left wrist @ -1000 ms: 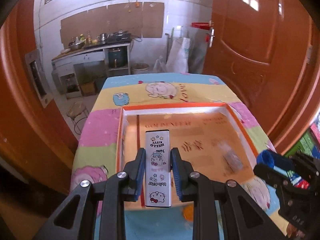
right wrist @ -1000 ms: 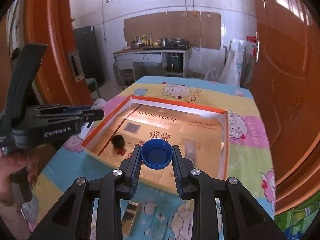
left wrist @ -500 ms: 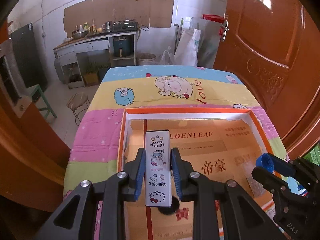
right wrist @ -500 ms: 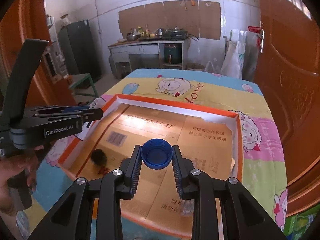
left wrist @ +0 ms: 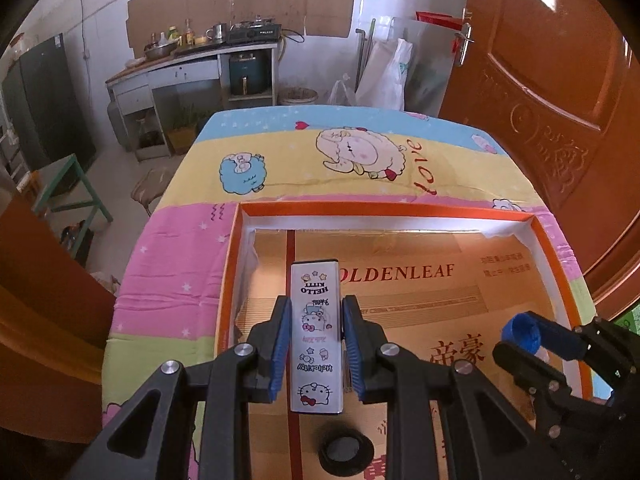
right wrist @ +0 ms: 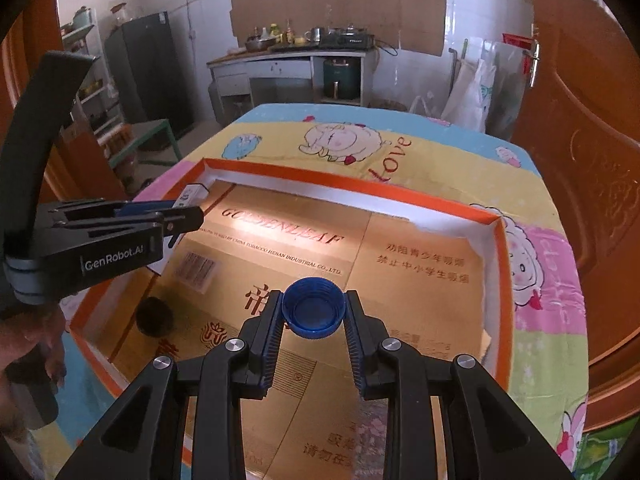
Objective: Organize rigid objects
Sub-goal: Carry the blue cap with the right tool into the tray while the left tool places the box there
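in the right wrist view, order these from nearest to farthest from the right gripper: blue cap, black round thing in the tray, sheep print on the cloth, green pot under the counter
1. blue cap, clamped in the right gripper.
2. black round object, lower left on the tray floor.
3. sheep print, on the cloth beyond the tray's far wall.
4. green pot, under the counter at the back wall.

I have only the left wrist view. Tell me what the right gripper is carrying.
Observer: The right gripper is shut on a blue bottle cap, hollow side toward its camera.
Operator: Report what lies beyond the cap.
Observer: The printed cardboard floor of the orange-rimmed box.
Operator: Check my left gripper from outside.
Observer: The left gripper, held by a bare hand, has the Hello Kitty case poking past its tips near the box's far left corner.
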